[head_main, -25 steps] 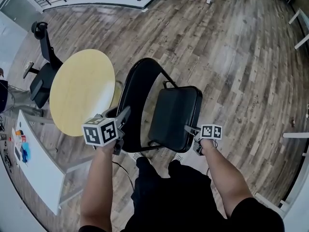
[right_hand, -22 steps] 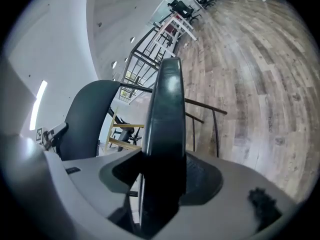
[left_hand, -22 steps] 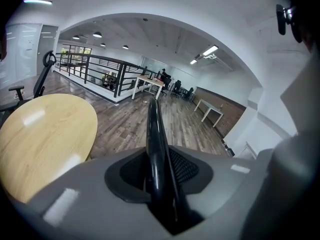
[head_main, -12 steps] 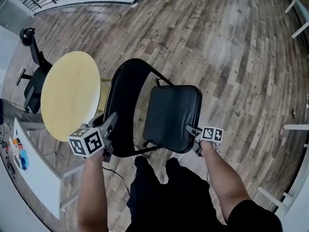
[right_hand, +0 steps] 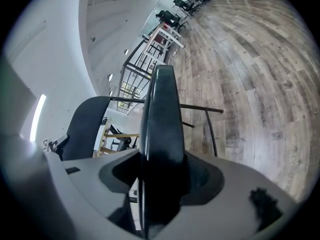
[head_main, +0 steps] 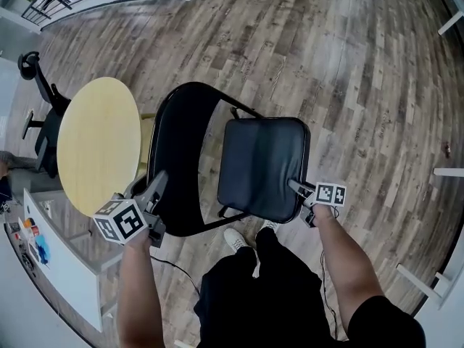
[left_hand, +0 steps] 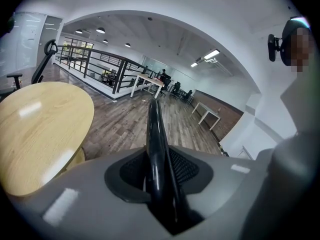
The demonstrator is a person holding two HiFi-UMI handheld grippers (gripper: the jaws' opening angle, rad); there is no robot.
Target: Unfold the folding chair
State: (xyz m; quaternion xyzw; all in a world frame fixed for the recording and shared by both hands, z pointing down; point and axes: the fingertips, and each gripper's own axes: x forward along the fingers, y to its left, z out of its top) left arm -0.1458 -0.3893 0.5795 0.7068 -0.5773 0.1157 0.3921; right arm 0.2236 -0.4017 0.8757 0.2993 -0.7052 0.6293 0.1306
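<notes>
Now the black tube-framed folding chair (head_main: pixel 181 151) stands on the wood-plank floor (head_main: pixel 348 64). The left gripper (head_main: pixel 154 188) clamps its backrest tube (left_hand: pixel 156 134), and the right gripper (head_main: pixel 297 188) pinches the padded seat (head_main: pixel 264 158) at its edge. Mid-unfold, the seat looks nearly level, perhaps unlocked; next, press it down.

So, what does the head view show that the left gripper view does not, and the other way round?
Only the head view shows the right gripper closed on the edge of the padded seat, and the person's shoe below the chair. Only the left gripper view shows the ceiling lights. Both views show the round table, the wooden floor, and the left gripper shut on the chair's backrest frame.
</notes>
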